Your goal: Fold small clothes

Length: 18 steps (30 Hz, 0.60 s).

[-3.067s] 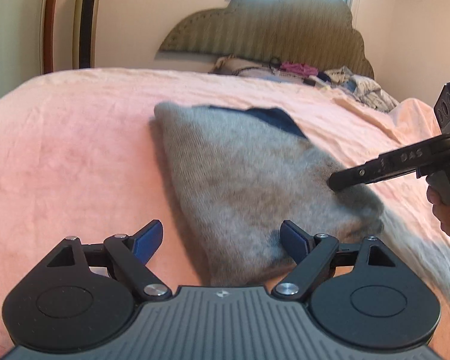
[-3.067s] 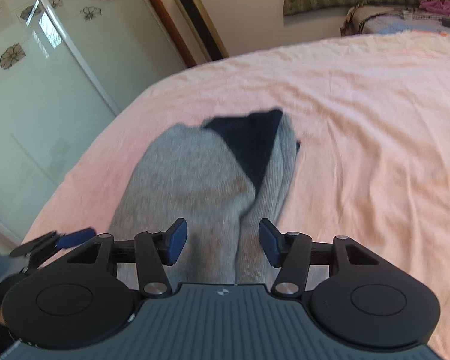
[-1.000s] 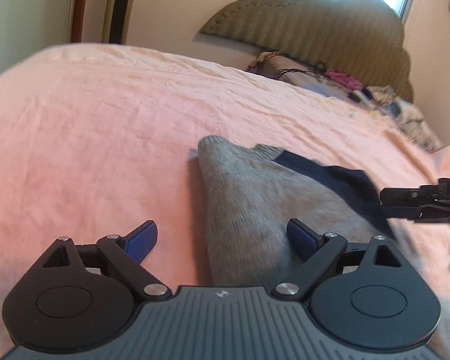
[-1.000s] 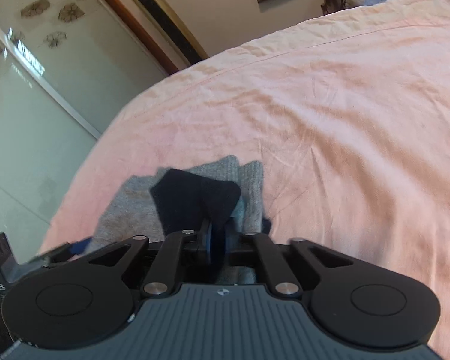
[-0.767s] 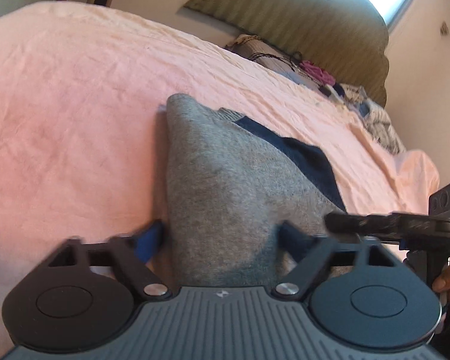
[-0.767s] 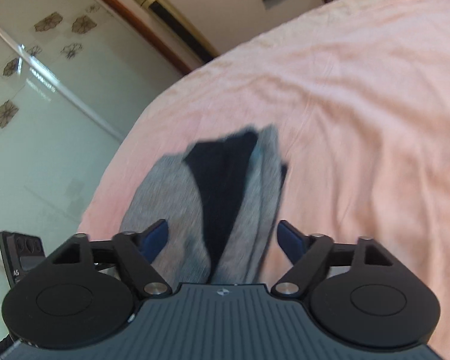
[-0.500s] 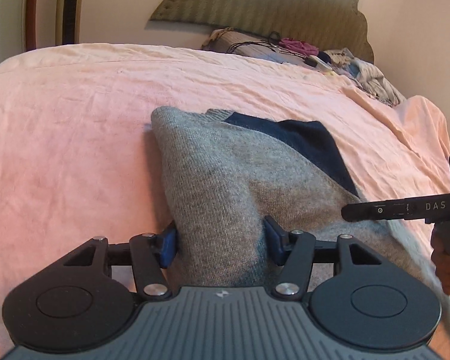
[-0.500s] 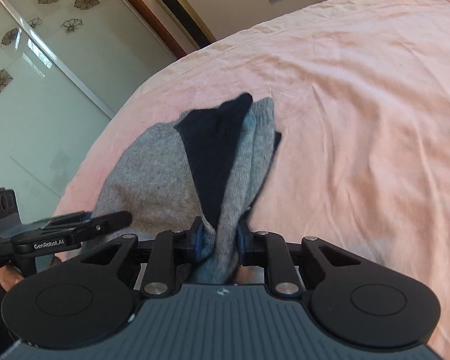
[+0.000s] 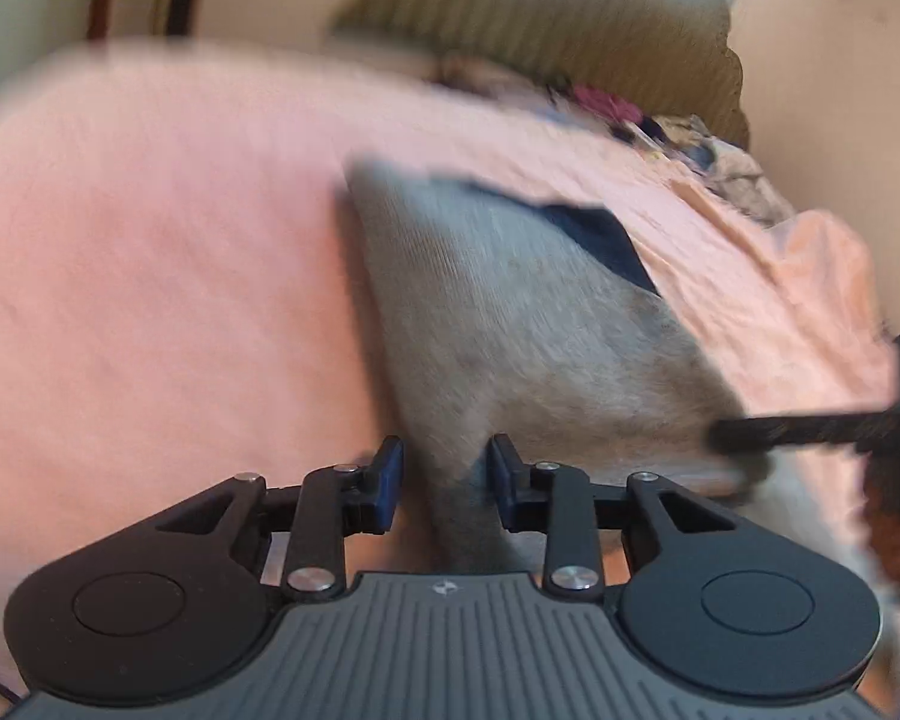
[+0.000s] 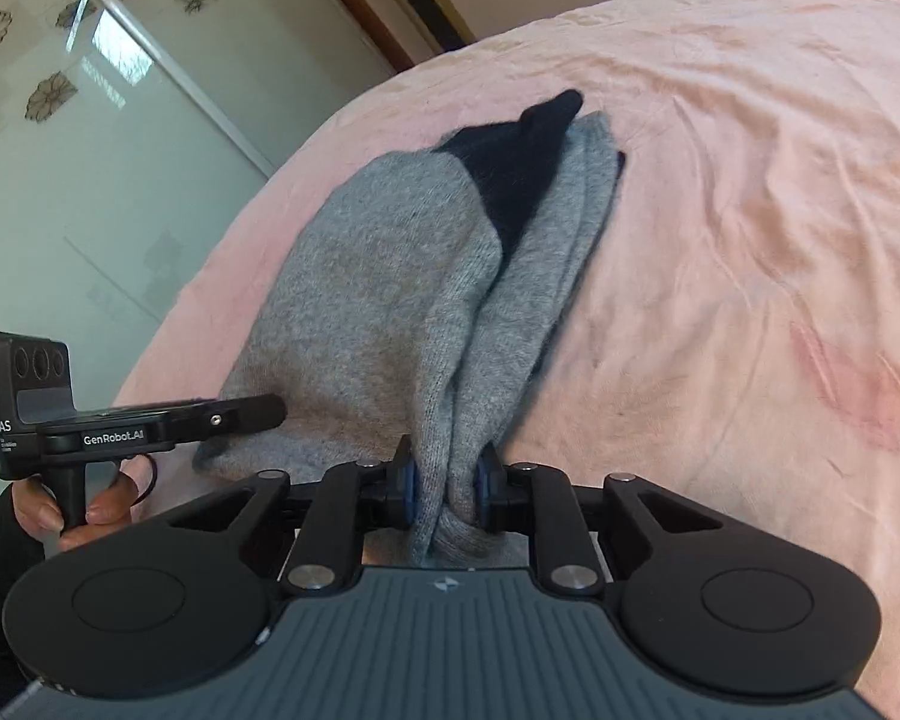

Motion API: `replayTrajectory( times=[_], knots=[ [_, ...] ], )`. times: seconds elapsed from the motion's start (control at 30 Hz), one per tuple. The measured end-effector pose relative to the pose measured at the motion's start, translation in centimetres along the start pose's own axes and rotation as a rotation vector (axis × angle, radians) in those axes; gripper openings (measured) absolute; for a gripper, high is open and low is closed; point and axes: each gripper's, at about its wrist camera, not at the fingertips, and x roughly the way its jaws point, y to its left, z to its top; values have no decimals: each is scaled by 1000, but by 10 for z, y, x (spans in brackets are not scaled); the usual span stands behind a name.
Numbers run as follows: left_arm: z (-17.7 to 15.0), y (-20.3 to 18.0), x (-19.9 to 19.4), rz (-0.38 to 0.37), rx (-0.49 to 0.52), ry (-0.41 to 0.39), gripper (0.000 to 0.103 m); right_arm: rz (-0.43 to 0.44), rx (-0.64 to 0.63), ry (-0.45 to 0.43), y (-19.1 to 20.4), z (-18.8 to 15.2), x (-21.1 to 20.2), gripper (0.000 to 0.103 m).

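Observation:
A grey knit garment (image 9: 510, 312) with a dark navy panel (image 9: 594, 234) lies partly folded on the pink bed; it also shows in the right wrist view (image 10: 390, 276). My left gripper (image 9: 447, 477) is shut on the garment's near left edge; this view is blurred. My right gripper (image 10: 444, 480) is shut on a bunched fold of the garment's near right edge. Each gripper shows in the other's view: the right one (image 9: 750, 429) at the right, the left one (image 10: 258, 411) at the left.
The pink bedspread (image 10: 750, 210) spreads wide to the right of the garment. A padded headboard (image 9: 600, 42) and a heap of clothes (image 9: 690, 144) are at the far end. A glass sliding door (image 10: 60, 150) stands to the left of the bed.
Both grippers closed on the garment's near edge about half a second ago and have tightened since. The left view has swung and blurred, and the garment's near end is drawn up.

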Motion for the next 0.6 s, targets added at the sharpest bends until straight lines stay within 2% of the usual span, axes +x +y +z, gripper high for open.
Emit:
replayTrajectory(
  times=[0.03,0.07,0.1,0.13,0.17,0.23,0.3,0.37,0.4,0.47,0.53,0.6],
  knots=[
    [-8,-16,-16,77,127,-79,38,-12,9,-31,0,-1,-10,43],
    [-22,-32,-29,120,245,-151,49,-16,0,-79,2,-2,-22,45],
    [-35,-44,-37,125,319,-199,70,0,-19,-115,5,-4,-32,46],
    [-47,-54,-41,130,374,-219,75,18,-30,-129,7,-3,-39,48],
    [-54,-65,-38,144,420,-213,75,31,-46,-126,10,-2,-41,55],
    [-63,-76,-30,187,471,-200,75,27,-109,-94,18,-1,-35,56],
    [-60,-76,-25,200,436,-193,75,-18,-154,-63,25,2,-25,56],
    [-56,-72,-17,229,414,-167,73,-2,-166,-34,28,4,-16,56],
    [-57,-71,-12,239,419,-145,63,0,-173,-20,30,6,-11,56],
    [-57,-69,-5,254,429,-111,53,-15,-181,-1,31,6,-3,56],
    [-59,-68,-8,255,421,-138,38,-1,-170,10,31,6,2,56],
    [-57,-67,-15,261,389,-185,8,4,-171,16,32,5,6,52]
  ],
)
